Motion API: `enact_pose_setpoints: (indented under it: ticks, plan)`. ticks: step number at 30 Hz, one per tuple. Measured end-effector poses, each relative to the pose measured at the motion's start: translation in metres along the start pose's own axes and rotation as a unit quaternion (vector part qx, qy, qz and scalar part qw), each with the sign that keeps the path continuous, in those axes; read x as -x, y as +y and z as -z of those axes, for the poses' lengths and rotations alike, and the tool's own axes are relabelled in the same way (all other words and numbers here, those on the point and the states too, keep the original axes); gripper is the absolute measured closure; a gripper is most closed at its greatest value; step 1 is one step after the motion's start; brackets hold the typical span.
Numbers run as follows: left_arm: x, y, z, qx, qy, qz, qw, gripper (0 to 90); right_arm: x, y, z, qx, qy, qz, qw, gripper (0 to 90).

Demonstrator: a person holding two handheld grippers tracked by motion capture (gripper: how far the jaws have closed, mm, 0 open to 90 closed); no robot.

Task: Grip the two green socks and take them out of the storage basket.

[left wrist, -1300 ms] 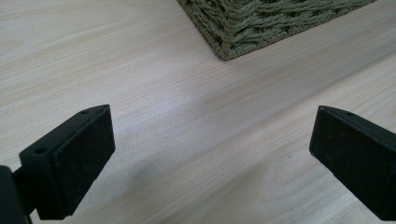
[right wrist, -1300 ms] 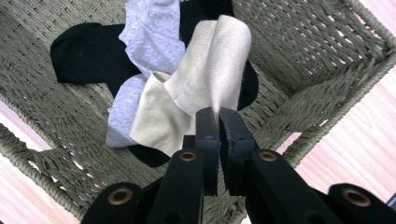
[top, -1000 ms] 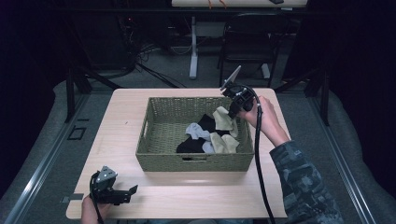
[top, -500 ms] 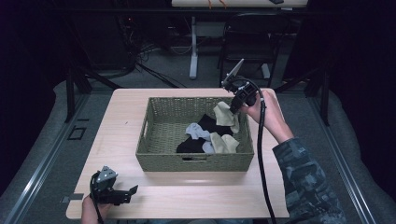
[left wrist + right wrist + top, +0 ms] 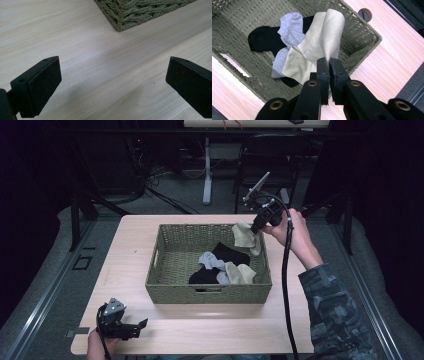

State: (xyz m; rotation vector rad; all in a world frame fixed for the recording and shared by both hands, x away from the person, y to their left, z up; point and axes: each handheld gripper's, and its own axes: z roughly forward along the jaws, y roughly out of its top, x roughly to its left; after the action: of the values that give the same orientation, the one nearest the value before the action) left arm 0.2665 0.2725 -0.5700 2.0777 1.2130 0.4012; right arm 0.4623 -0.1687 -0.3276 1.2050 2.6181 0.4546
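A cream sock (image 5: 322,40) hangs over black socks (image 5: 227,254) and a light grey sock (image 5: 290,26) in an olive-green woven basket (image 5: 175,240) on the pale wood-grain tabletop (image 5: 130,245).

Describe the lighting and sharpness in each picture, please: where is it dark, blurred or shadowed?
High view: the table is lit, the room behind is nearly black, and the whole image is soft. Left gripper view: bright, even light; the open left claw casts a soft shadow on the wood. Right gripper view: the cream sock and basket are sharp; the right claw, very near the lens, is slightly soft.
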Motion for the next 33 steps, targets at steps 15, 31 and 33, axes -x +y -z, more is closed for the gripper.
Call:
enact_pose_setpoints:
  ticks: [15, 31, 33]
  plan:
    - [0.0, 0.0, 0.0, -0.002, 0.0, 0.0, 1.0, 0.1, 0.027, -0.026, 0.028, 0.022, -0.012, -0.029, 0.9993, 87.0]
    - [0.0, 0.0, 0.0, -0.002, 0.001, 0.0, 1.0, 0.1, 0.058, -0.062, 0.033, 0.022, -0.023, -0.073, 0.9968, 87.0]
    - [0.0, 0.0, 0.0, -0.003, 0.001, -0.001, 1.0, 0.1, 0.063, -0.067, 0.032, 0.018, -0.024, -0.078, 0.9965, 87.0]
